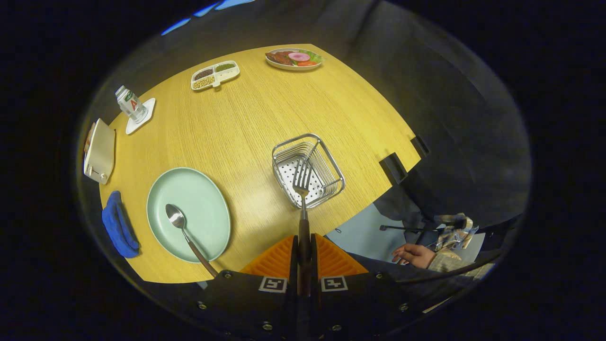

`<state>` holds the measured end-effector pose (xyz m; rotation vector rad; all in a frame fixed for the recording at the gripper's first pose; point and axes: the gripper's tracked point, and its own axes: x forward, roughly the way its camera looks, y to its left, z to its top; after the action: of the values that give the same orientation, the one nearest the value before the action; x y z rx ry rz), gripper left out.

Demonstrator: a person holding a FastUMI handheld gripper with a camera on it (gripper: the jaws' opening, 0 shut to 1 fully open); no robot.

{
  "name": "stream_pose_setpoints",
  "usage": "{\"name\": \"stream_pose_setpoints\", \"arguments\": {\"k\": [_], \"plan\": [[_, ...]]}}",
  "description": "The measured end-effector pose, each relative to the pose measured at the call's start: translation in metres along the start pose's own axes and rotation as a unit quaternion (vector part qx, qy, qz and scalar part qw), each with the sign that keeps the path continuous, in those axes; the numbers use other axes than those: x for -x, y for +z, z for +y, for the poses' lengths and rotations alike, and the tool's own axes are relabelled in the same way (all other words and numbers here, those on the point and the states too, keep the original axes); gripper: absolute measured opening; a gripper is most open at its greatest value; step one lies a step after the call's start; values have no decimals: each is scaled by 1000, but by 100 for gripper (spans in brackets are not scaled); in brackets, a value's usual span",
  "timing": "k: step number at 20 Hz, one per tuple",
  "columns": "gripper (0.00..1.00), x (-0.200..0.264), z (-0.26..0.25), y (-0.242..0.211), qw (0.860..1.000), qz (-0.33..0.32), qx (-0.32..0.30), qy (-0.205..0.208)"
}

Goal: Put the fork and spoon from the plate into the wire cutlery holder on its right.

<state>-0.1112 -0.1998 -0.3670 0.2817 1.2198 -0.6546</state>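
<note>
Clamped between the fingers of the hand-held gripper (pixel 303 258), the fork (pixel 302 189) points tines-first over the wire cutlery holder (pixel 307 169). Leftmost on the counter (pixel 265 109), the spoon (pixel 182 227) lies on the green plate (pixel 188 213); the holder stands to the plate's right. A tilted release could catch the tines on the wire rim or tip the light holder.

Far beyond the jaws we see a plate of food (pixel 294 58) at the far edge of the wooden tabletop (pixel 265 118), and a divided snack tray (pixel 215 75) just left of it. Further left, a small bottle (pixel 131 104) stands on a white coaster (pixel 141 116); nearer us lie a cream box (pixel 100 151) and a blue cloth (pixel 119 225).
</note>
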Motion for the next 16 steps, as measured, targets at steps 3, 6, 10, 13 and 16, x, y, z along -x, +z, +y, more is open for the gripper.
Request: {"name": "stream_pose_setpoints", "arguments": {"k": [3,6,10,13,16], "plan": [[44,6,4,15,1000,-26,-1,7],[45,15,5,26,999,-50,7,8],[45,30,14,40,996,-88,26,11],[45,43,18,50,992,-111,56,-3],[45,56,39,57,987,-134,93,5]]}}
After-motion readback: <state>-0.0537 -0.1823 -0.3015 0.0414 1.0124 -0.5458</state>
